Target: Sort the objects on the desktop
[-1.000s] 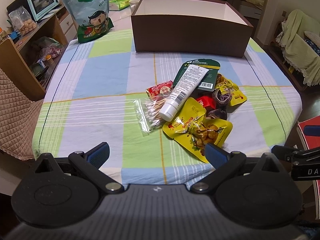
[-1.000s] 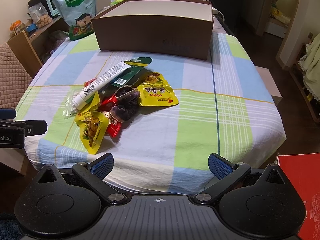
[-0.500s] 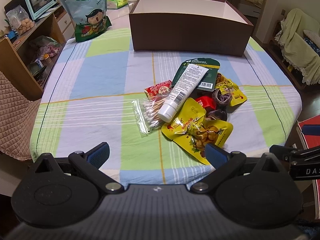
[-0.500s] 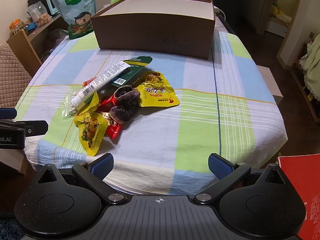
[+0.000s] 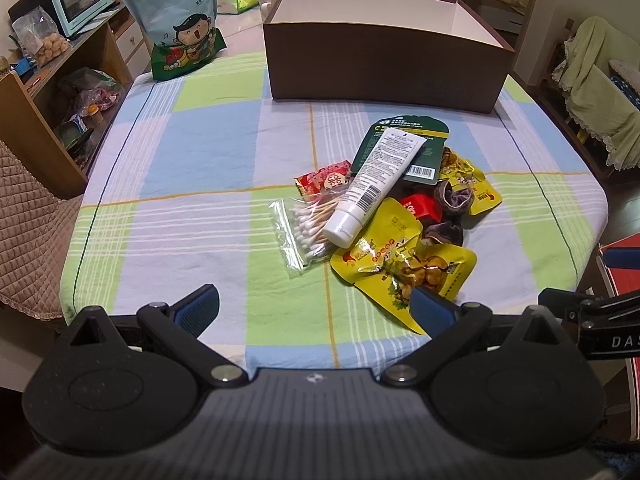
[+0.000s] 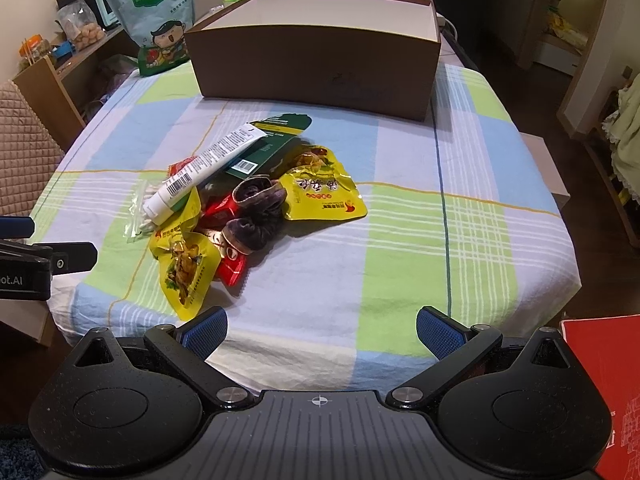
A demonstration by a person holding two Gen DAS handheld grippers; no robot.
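Both grippers hang at the near edge of the table with their fingers spread wide and nothing between them. The pile to be sorted lies ahead of both: for the left gripper (image 5: pixel 314 306) it sits ahead and a little toward its right finger, and the nearest yellow snack packet (image 5: pixel 416 270) reaches almost to that right fingertip (image 5: pixel 430 312). For the right gripper (image 6: pixel 322 330) the same pile lies ahead and off toward its left finger, clearly farther out across bare cloth. So the left gripper looks the nearer one for a first pick. The white tube (image 5: pixel 376 186) rests on top of the heap, its long axis running diagonally: cap end toward the left gripper, flat crimped end pointing away and to the right, toward the brown box (image 5: pixel 384 64) that stands beyond the pile. Its cap end lies beside the bag of cotton swabs (image 5: pixel 306 228), which is the item closest to the left gripper's midline. Dark scrunchies (image 6: pixel 256 214) and a red packet (image 6: pixel 220 210) lie tucked among the yellow ones. To grasp the tube across its width, I judge the fingers would need turning so they straddle that diagonal.
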